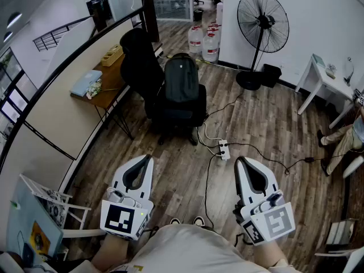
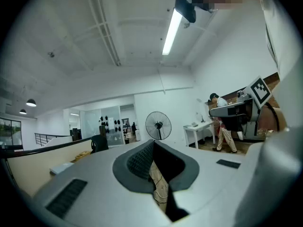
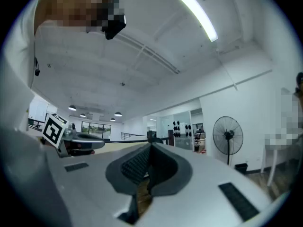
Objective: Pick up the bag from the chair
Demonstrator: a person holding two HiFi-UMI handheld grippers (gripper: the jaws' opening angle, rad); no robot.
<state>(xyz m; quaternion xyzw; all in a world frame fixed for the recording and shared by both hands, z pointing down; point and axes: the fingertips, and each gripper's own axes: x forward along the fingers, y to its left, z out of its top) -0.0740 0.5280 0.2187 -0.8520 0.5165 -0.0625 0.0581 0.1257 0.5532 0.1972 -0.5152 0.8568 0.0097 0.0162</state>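
Bag on chair looks soft, weighty, best taken by its top; left gripper, right gripper both closed, empty

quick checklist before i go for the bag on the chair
1. Bag in view, upright on the chair: ok.
2. Left gripper empty, jaws together: ok.
3. Right gripper empty, jaws together: ok.
4. Jaws open for a grab: not ok, both are shut.
5. Floor ahead free: not ok, a power strip and cables lie between you and the chair.
6. Bag's top handle easy to reach: cannot tell.
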